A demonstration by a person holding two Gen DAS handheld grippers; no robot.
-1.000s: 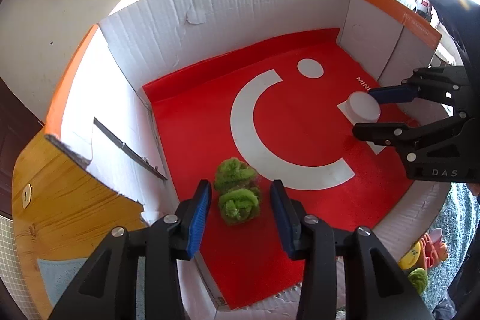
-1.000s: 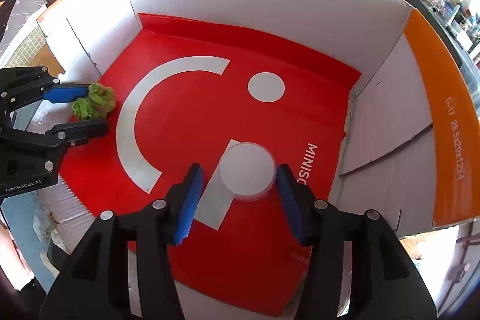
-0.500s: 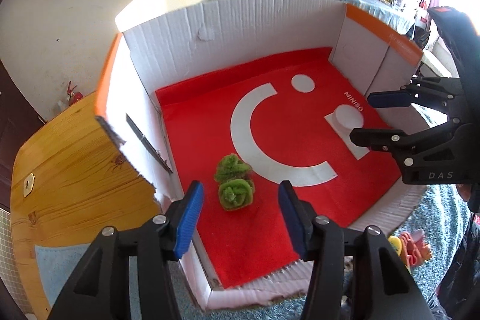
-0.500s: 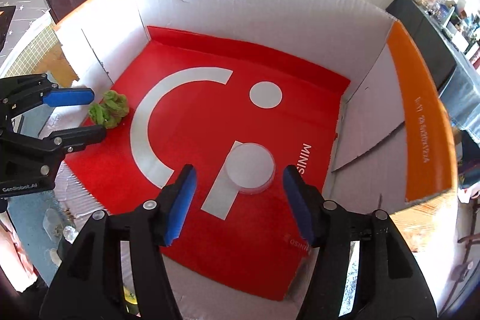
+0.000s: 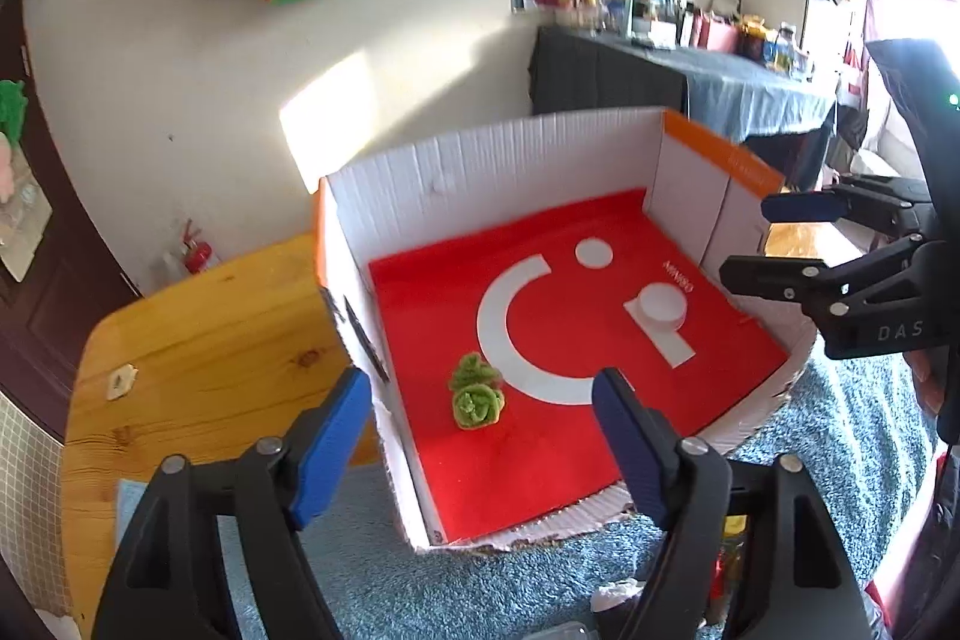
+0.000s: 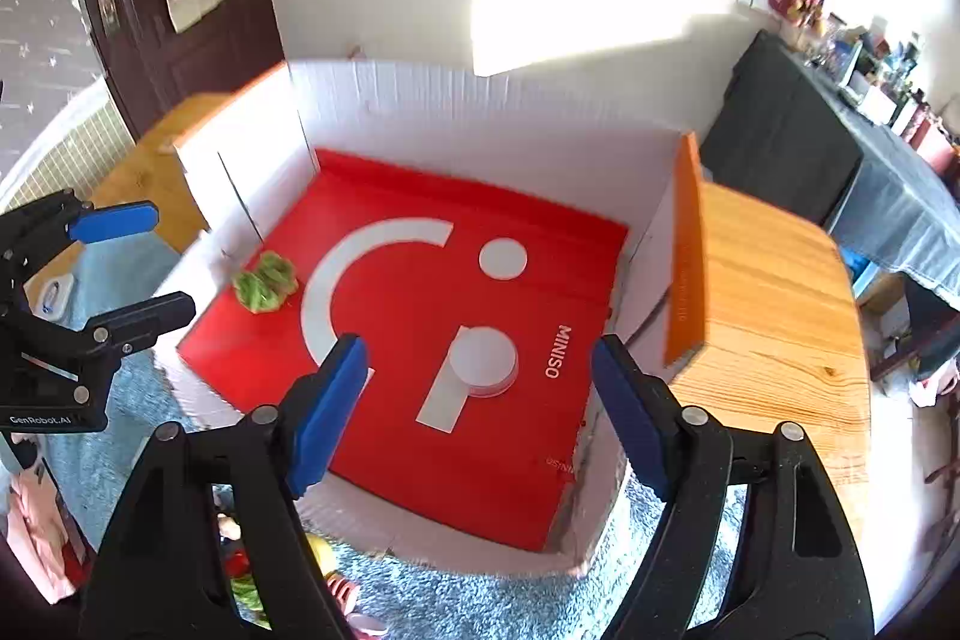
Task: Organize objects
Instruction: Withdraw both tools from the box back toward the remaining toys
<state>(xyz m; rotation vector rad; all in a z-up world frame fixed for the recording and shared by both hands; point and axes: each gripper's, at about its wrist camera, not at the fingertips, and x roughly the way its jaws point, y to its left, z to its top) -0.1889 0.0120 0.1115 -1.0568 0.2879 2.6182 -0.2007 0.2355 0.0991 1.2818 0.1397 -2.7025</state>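
A white cardboard box (image 5: 480,154) with a red floor holds a green fuzzy toy (image 5: 475,399) near its left wall and a white round lid (image 5: 661,306) at its right. Both show in the right wrist view too: the toy (image 6: 265,282) and the lid (image 6: 483,360). My left gripper (image 5: 483,430) is open and empty, raised above the box's near edge. My right gripper (image 6: 479,406) is open and empty, also raised over the near edge. Each gripper shows in the other's view, the right one (image 5: 774,238) and the left one (image 6: 129,262).
The box (image 6: 480,100) sits between wooden tables (image 5: 204,334) (image 6: 774,316) on blue carpet (image 5: 492,586). Small toys (image 6: 324,556) lie on the carpet below the box. A dark cloth-covered table (image 5: 672,76) with clutter stands behind.
Both grippers have pulled up and back out of the box, leaving the green toy and the white lid on its floor. Both have opened wider.
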